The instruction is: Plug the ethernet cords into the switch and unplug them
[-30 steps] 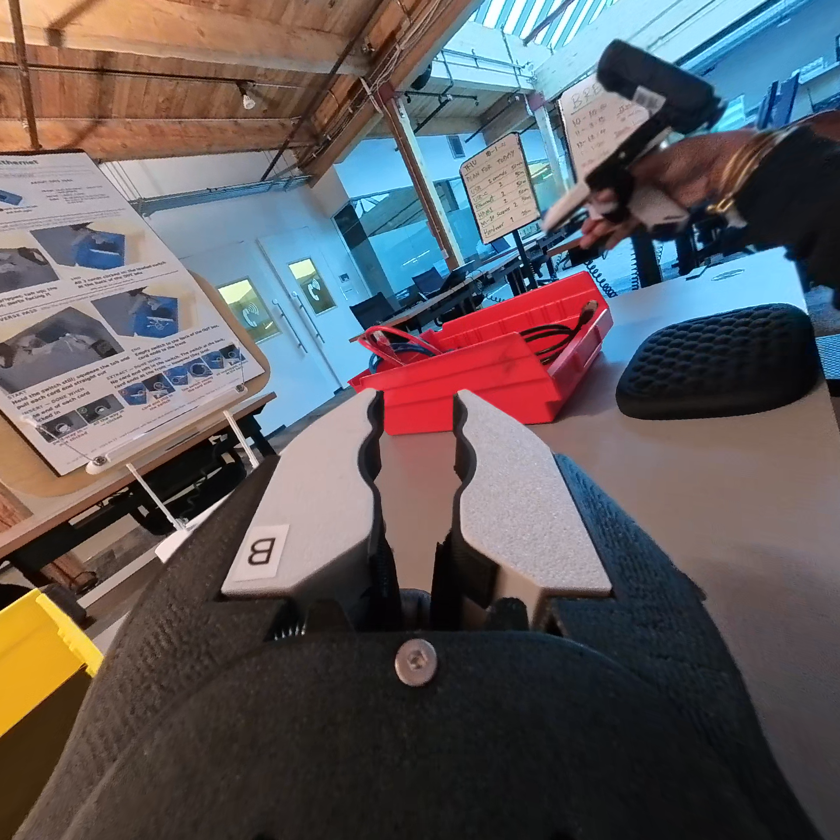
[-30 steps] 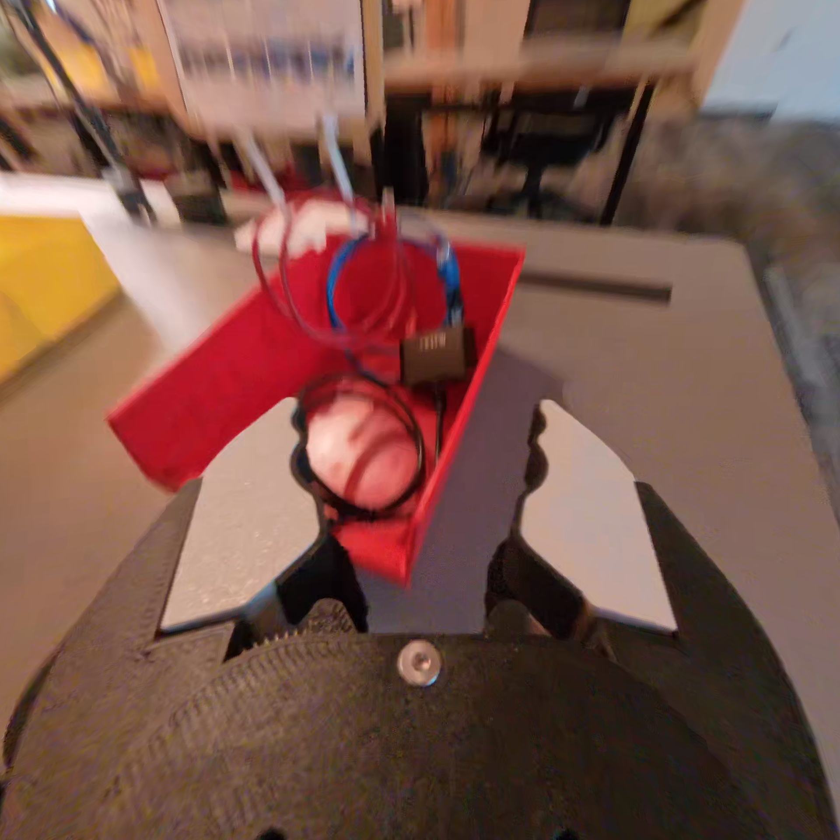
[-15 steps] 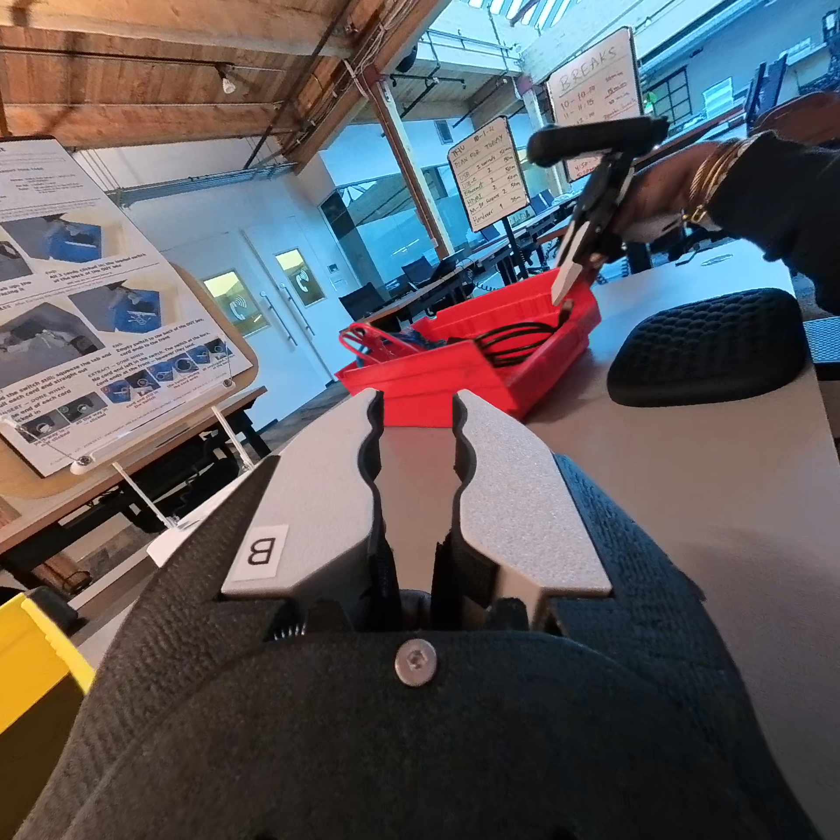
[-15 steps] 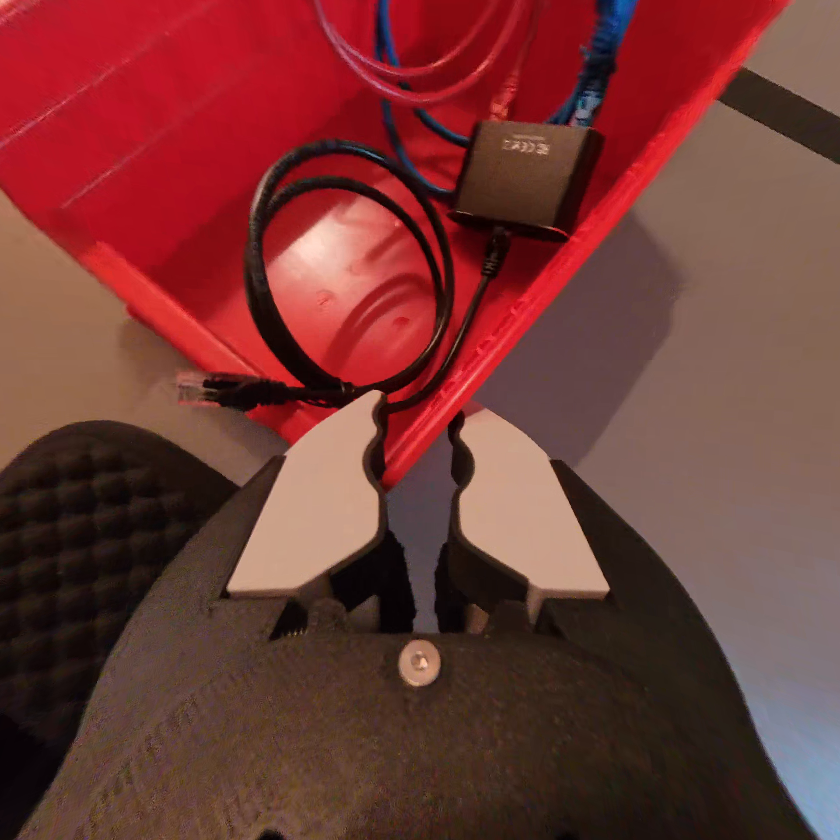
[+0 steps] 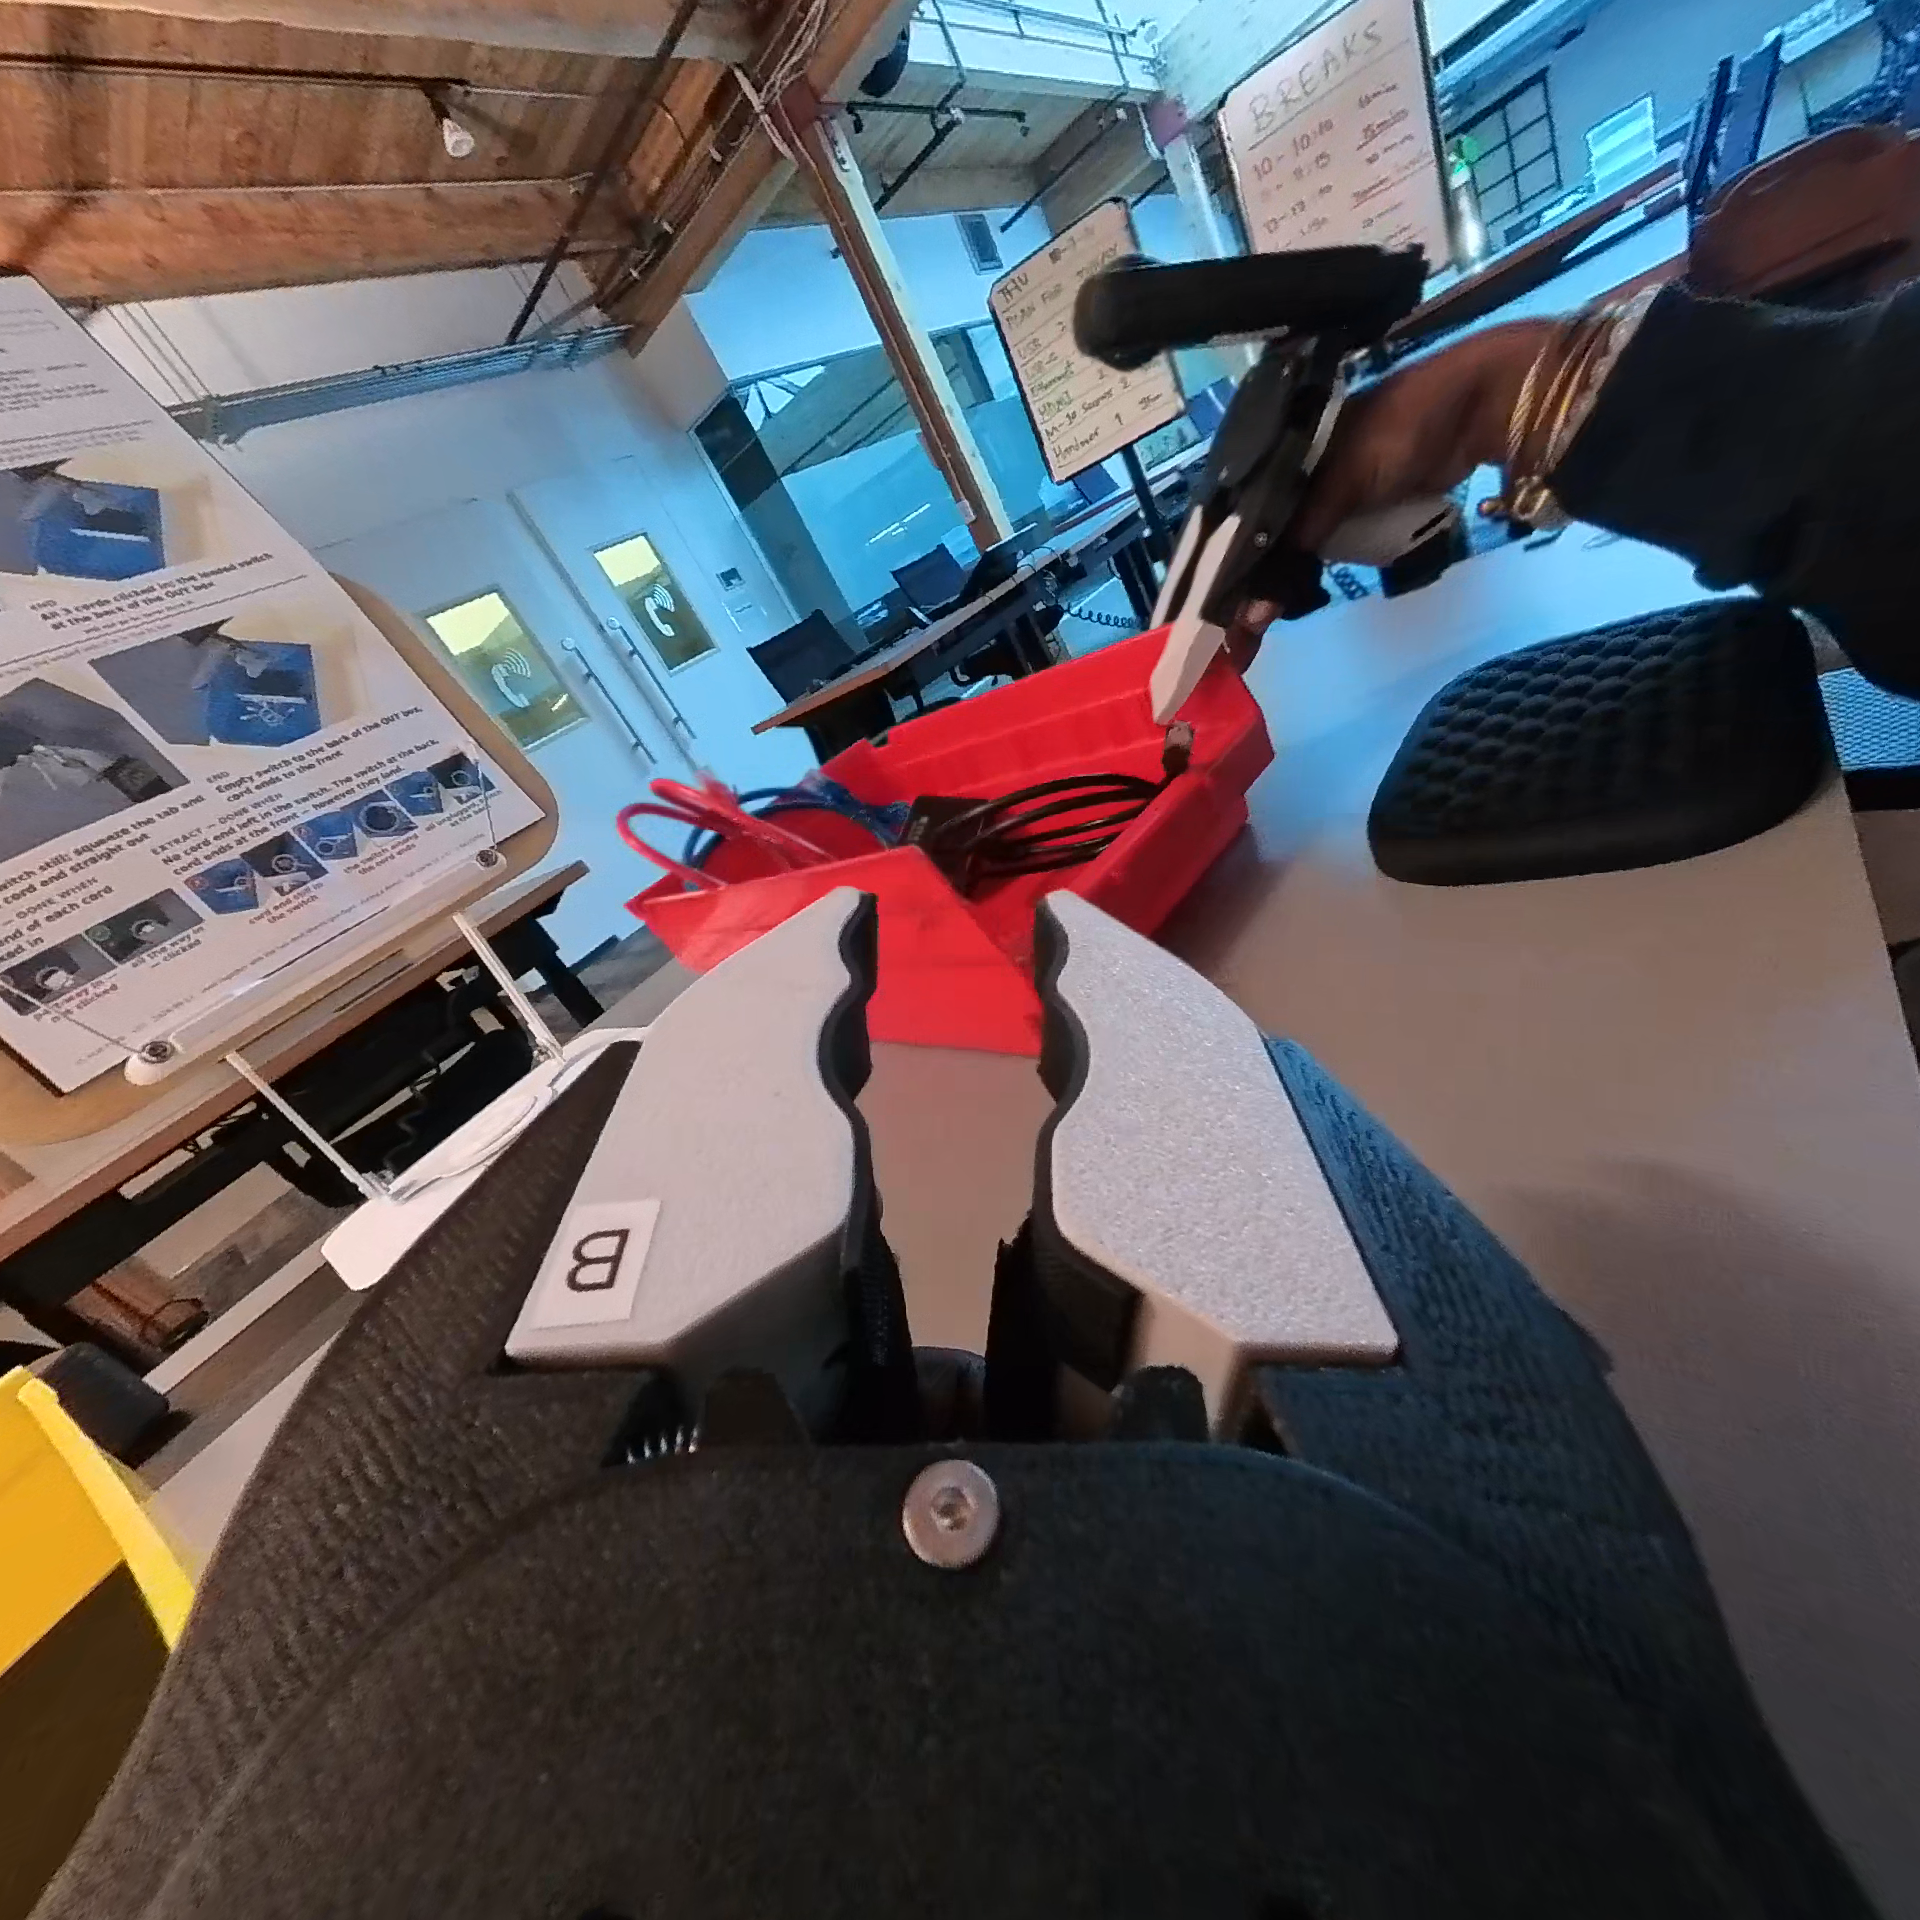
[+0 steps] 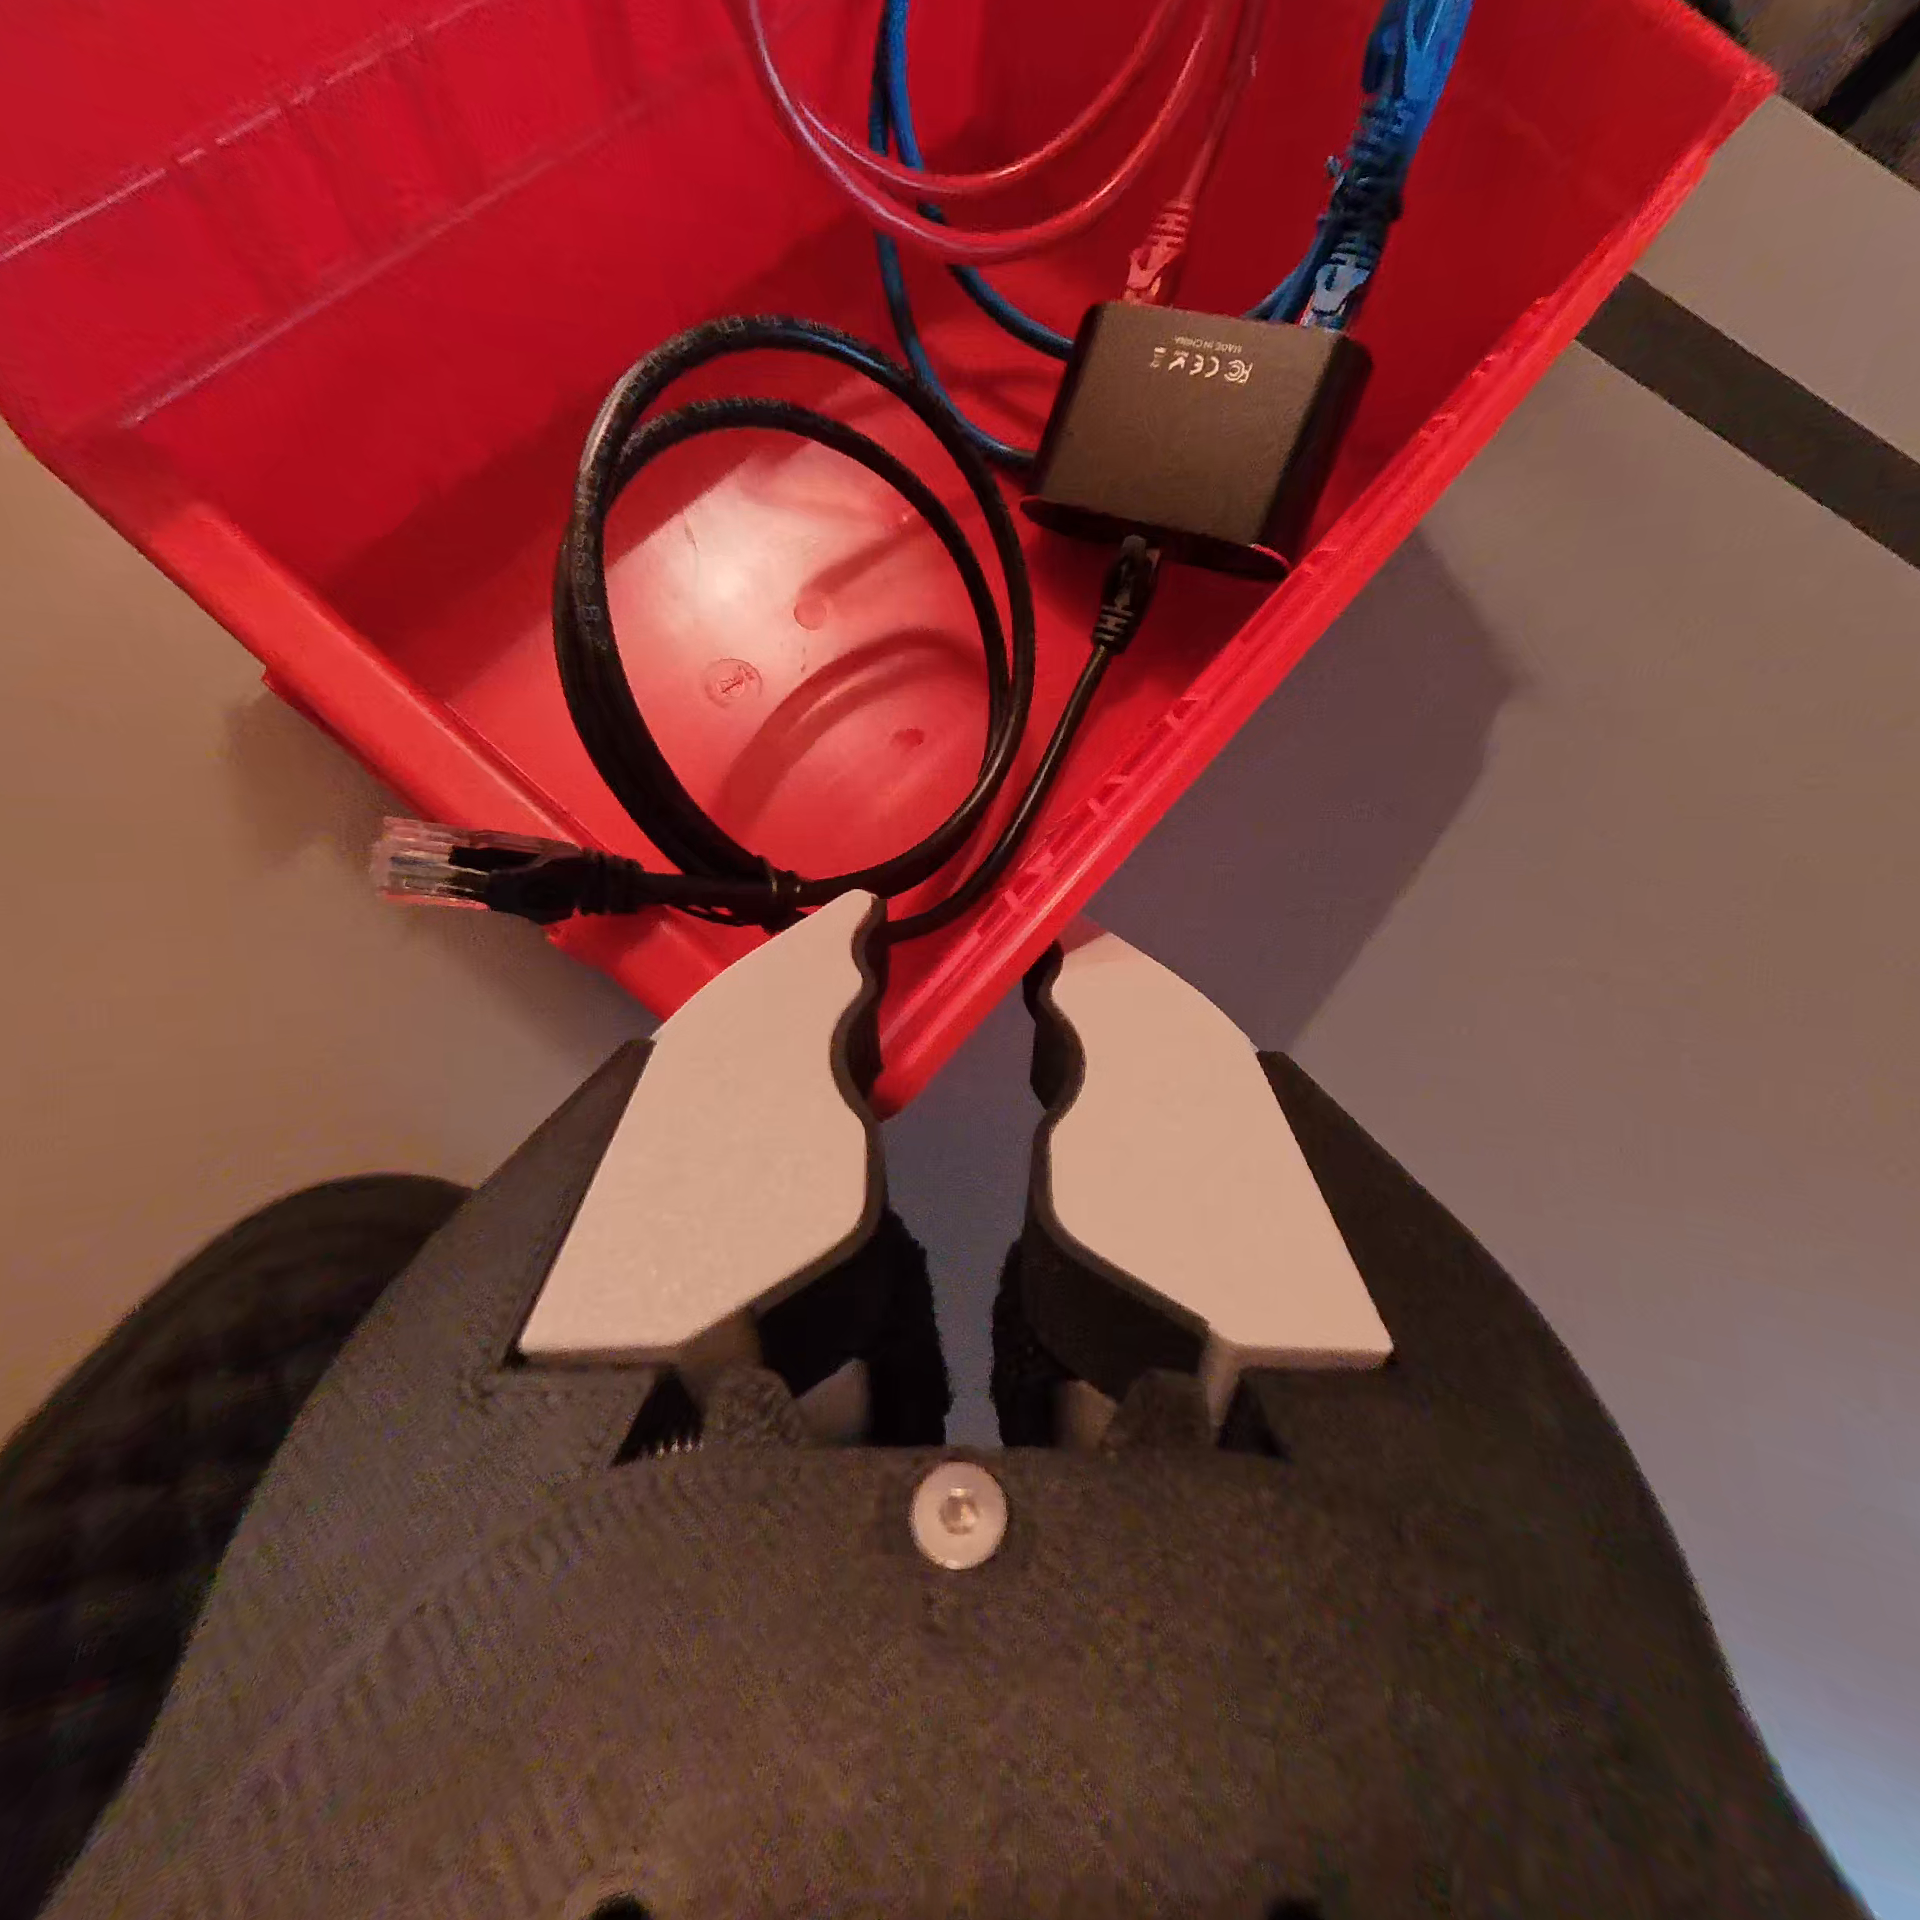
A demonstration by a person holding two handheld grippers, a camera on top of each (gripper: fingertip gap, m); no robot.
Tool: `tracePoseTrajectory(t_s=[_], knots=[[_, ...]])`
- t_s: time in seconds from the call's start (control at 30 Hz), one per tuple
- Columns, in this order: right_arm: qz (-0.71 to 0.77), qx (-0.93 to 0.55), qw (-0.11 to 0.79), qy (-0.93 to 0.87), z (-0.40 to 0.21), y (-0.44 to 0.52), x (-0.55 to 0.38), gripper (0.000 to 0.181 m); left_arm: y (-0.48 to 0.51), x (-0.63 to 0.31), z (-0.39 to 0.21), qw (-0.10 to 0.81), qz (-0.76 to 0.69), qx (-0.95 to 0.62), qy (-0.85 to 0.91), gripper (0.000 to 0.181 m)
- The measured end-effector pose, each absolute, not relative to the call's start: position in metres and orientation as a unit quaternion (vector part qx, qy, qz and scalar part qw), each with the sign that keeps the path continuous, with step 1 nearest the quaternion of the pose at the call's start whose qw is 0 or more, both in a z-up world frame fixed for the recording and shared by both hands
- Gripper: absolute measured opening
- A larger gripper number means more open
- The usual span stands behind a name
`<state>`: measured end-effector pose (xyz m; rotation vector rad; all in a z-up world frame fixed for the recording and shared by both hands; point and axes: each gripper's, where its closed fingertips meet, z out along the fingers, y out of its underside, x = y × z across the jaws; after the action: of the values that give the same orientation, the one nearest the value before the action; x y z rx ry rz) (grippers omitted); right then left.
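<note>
A red bin stands on the grey table. In the right wrist view the bin holds a black switch, a coiled black ethernet cord plugged into it, a red cord and a blue cord. The black cord's free plug hangs over the bin's wall. My right gripper is shut on the bin's near corner, one finger inside and one outside; it also shows in the left wrist view. My left gripper is all but shut, empty, low before the bin.
A black textured pad lies on the table right of the bin. An instruction board stands at the left on another table. A yellow bin sits at the lower left. A person's sleeved arm holds the right gripper. Left tips to right tips: about 30 cm.
My right gripper came down from above the bin, closed its wide jaws onto the bin's corner, and the bin has turned a corner toward my left gripper. The left gripper stays narrow.
</note>
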<state>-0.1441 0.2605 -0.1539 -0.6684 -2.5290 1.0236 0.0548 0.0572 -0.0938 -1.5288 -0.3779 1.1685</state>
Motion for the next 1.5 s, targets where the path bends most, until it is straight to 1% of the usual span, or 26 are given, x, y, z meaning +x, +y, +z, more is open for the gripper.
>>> tracePoseTrajectory(t_s=[0.2,0.33,0.43,0.53,0.9,0.97,1.03,1.13,1.17,1.3,1.5], knots=[[0.368,-0.215,0.174,-0.888,-0.153,0.204,-0.125,0.025,0.057,0.055,-0.093,0.556,0.496,-0.647,-0.158,0.028],[0.408,-0.2,0.191,-0.87,-0.152,0.155,-0.109,0.028,0.057,0.056,-0.093,0.557,0.498,-0.646,-0.156,0.028],[0.459,-0.168,0.219,-0.844,-0.152,0.115,-0.097,0.031,0.058,0.057,-0.094,0.557,0.496,-0.649,-0.154,0.028],[0.469,-0.125,0.261,-0.834,-0.152,0.09,-0.088,0.032,0.061,0.058,-0.095,0.557,0.493,-0.653,-0.145,0.028],[0.576,-0.125,0.181,-0.787,-0.147,0.027,-0.078,0.031,0.067,0.059,-0.099,0.545,0.494,-0.665,-0.127,0.027],[0.582,-0.123,0.182,-0.783,-0.147,0.015,-0.077,0.031,0.068,0.059,-0.099,0.544,0.494,-0.667,-0.126,0.027],[0.576,-0.106,0.207,-0.784,-0.149,0.002,-0.079,0.031,0.069,0.058,-0.1,0.543,0.494,-0.668,-0.124,0.027],[0.55,-0.043,0.285,-0.784,-0.152,-0.019,-0.082,0.032,0.069,0.059,-0.1,0.542,0.494,-0.668,-0.124,0.028],[0.549,-0.034,0.296,-0.78,-0.152,-0.027,-0.082,0.032,0.069,0.059,-0.1,0.543,0.494,-0.668,-0.124,0.028],[0.563,-0.029,0.28,-0.777,-0.151,-0.057,-0.079,0.032,0.069,0.059,-0.099,0.544,0.494,-0.667,-0.123,0.027],[0.563,-0.017,0.302,-0.769,-0.15,-0.075,-0.086,0.031,0.067,0.06,-0.096,0.548,0.498,-0.66,-0.127,0.028]])
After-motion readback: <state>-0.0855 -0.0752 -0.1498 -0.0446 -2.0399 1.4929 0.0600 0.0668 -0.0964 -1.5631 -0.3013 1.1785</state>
